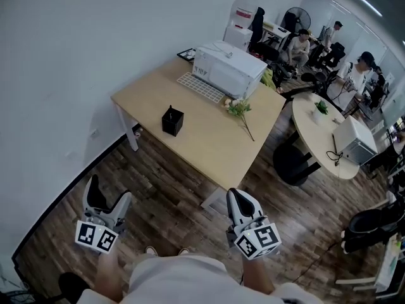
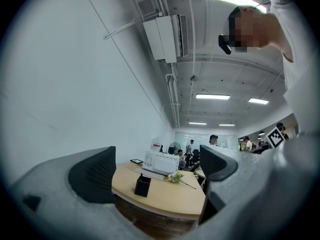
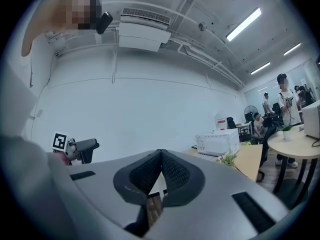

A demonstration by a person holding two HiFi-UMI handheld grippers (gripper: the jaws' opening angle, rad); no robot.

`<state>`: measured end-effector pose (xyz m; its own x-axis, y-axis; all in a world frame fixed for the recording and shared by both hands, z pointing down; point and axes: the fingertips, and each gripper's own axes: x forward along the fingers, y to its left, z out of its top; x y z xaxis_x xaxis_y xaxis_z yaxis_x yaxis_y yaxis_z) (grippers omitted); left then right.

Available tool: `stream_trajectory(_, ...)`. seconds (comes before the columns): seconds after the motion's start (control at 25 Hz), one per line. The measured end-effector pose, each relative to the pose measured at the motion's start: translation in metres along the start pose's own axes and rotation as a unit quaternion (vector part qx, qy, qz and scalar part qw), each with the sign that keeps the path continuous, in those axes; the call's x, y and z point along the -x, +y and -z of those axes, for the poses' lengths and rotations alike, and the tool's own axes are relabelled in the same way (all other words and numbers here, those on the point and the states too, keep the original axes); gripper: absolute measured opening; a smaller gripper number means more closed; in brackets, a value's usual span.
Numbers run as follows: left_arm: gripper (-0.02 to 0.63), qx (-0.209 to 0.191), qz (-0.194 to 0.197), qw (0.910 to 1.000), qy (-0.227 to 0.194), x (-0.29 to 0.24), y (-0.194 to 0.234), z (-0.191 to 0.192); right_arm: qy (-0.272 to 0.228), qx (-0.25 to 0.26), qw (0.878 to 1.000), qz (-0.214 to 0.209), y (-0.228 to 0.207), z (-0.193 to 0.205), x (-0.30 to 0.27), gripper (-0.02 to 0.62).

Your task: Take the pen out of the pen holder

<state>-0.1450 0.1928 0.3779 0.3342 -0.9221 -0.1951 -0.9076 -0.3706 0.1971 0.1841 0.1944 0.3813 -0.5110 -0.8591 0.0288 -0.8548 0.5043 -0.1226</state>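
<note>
Two hand-held grippers hover low over the wood floor [image 1: 164, 189], short of the near corner of the one rectangular wooden table [image 1: 209, 141]. The left gripper [image 1: 109, 192] has its jaws spread wide with nothing between them. The right gripper [image 1: 235, 194] has its jaws pressed together at the tips, holding nothing.

On the table stands one black square pen holder [image 1: 172, 121], near the table's left edge and well clear of both grippers. One thin dark pen [image 1: 169, 109] stands in it, its tip just above the rim. Further back on the table are one white printer [image 1: 229, 68], one white grid-patterned tray [image 1: 201, 87] in front of it, one sprig of flowers [image 1: 239, 109] toward the table's right edge, and one dark tablet [image 1: 185, 54] at the far corner.

The tabletop around the holder is bare on all sides. The table's left edge runs close to the white wall [image 1: 69, 62]. Open floor lies between the grippers and the table. One round table [image 1: 319, 138] stands just right of the wooden table.

The printer carries a small dark label, too small to read. Each gripper's cube shows black-and-white square markers.
</note>
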Motion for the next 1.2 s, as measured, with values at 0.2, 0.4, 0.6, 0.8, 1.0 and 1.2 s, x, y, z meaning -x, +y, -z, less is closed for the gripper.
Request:
stream_trajectory(0.2,0.515,-0.004,-0.005,0.9999,0.009,0.0,-0.013,0.01,-0.002,-0.006,1.0,-0.008,-0.011,0.004,0.003,0.002)
stream_trajectory(0.4,0.515,-0.009,-0.015,0.9997,0.019,-0.001,-0.013,0.018,0.006,-0.018,1.0,-0.012,-0.021,0.015,0.0,0.002)
stream_trajectory(0.6,0.515,-0.002,-0.009,0.9995,0.03,-0.023,-0.005,0.032,0.014,-0.025,1.0,-0.005,-0.031,0.023,-0.014,0.002)
stream_trajectory(0.8,0.515,0.01,0.014,0.9989,0.043,-0.071,0.018,0.052,0.024,-0.028,0.999,0.02,-0.047,0.031,-0.048,0.002)
stream_trajectory(1.0,0.515,0.025,0.035,0.9979,0.049,-0.136,0.064,0.064,0.034,-0.019,0.999,0.038,-0.057,0.026,-0.115,0.002)
stream_trajectory(1.2,0.515,0.04,0.056,0.9965,0.048,-0.204,0.116,0.069,0.041,0.008,0.998,0.046,-0.054,0.004,-0.195,0.002)
